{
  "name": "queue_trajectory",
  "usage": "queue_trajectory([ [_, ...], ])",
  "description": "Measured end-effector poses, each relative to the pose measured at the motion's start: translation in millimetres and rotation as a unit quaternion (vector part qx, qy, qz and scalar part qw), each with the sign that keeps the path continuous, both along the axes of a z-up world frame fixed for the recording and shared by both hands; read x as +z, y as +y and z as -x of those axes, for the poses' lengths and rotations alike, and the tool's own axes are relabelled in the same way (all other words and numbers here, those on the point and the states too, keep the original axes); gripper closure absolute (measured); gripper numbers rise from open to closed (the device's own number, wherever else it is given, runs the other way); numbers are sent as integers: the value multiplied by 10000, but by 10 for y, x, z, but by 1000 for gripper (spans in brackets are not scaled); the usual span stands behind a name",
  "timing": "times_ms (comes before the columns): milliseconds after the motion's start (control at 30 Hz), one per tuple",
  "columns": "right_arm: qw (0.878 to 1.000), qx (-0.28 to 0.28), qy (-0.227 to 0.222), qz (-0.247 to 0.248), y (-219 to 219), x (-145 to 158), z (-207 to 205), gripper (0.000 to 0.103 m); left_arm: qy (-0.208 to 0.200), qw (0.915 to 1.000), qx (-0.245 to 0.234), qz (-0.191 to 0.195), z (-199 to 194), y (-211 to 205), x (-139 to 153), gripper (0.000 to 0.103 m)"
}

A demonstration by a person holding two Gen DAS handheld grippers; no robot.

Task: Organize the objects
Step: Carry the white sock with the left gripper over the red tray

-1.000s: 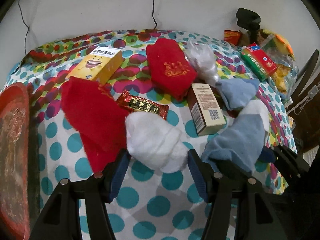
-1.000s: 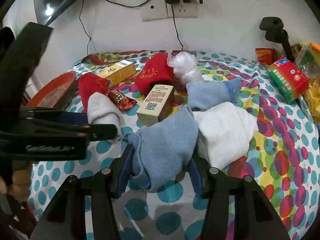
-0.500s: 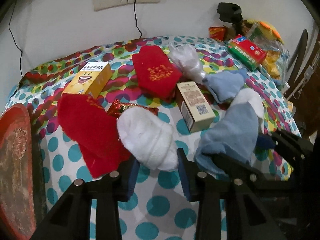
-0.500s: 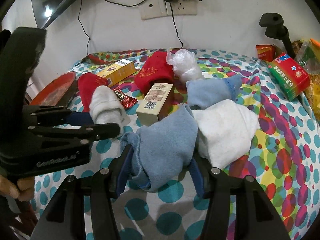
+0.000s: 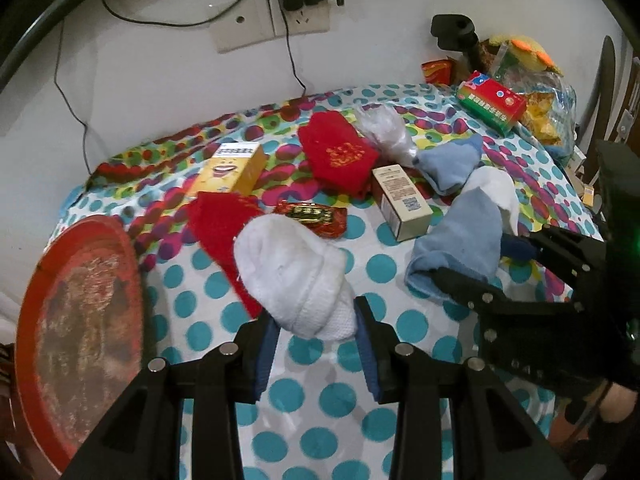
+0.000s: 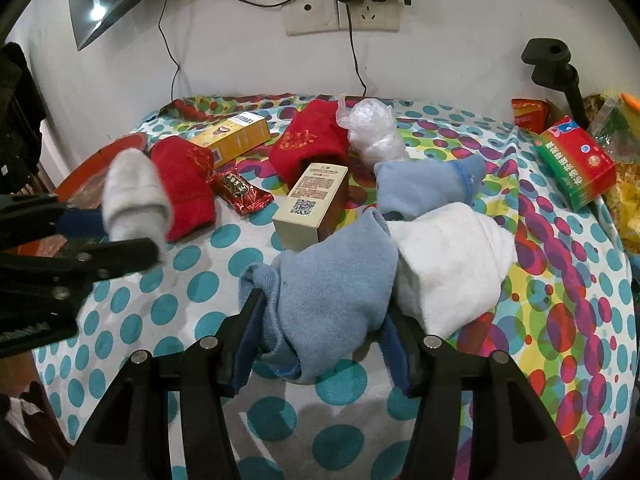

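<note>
Well: red tray [image 5: 80, 304] bare, socks outside on tablecloth [image 5: 304, 392].

Black gripper [image 5: 316, 326] frames, blue pads [image 5: 267, 350], silver screws [image 5: 229, 348]

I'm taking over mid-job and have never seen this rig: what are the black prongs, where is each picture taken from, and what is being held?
No robot here: a person holds a two-finger clamp in each hand, with a camera looking along its fingers. In the left view, the left gripper pinches a white sock. In the right view, the right gripper has a blue sock between its pads. On the dotted tablecloth lie red socks, another white sock, a beige box and a yellow box. A red tray sits left.
</note>
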State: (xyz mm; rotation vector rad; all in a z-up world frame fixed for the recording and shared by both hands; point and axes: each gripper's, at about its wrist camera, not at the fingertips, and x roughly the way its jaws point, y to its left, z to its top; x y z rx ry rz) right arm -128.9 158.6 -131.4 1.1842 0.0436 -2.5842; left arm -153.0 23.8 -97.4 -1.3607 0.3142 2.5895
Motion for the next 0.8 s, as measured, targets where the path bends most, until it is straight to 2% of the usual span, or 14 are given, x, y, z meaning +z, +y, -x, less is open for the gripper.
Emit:
queue_trajectory([
  [433,9992,-20,52,-408,-94,-7,-4,50,254,9975,627,189,-197,-633,292,66],
  [800,9983,-36,61,-573,-136,-16,-20,50,429,9891,1383,282,-259,-1398,470,66],
])
